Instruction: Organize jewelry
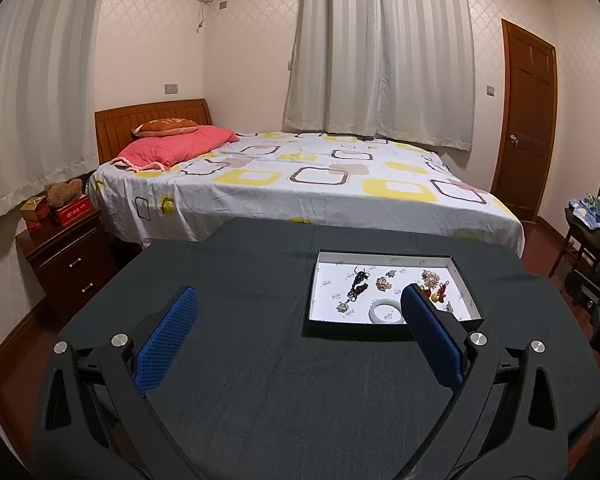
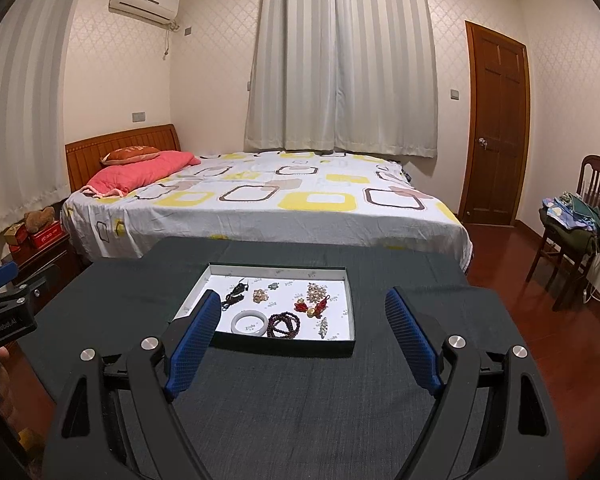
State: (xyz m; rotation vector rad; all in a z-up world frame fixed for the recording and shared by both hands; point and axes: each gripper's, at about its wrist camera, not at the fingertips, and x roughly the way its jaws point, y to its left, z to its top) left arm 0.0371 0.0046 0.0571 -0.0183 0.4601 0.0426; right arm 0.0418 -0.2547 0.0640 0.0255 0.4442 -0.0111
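We hold the left hand-held gripper (image 1: 298, 300) and right hand-held gripper (image 2: 298, 300) above the dark grey cloth-covered surface (image 2: 300, 400), both with jaws spread wide and empty. The shallow white-lined cardboard tray (image 2: 350, 304) sits on it, holding a white bangle (image 2: 249, 322), dark beaded bracelet (image 2: 286, 323) and small charms.

left gripper (image 1: 298, 298): black angular arms with cut-out slots | blue diamond-textured pads | round silver screw heads at pivots || right gripper (image 2: 298, 300): same black frame, blue textured pads, silver screws || left unit's side, seen from right wrist view: white "GenRobot.AI" lettering
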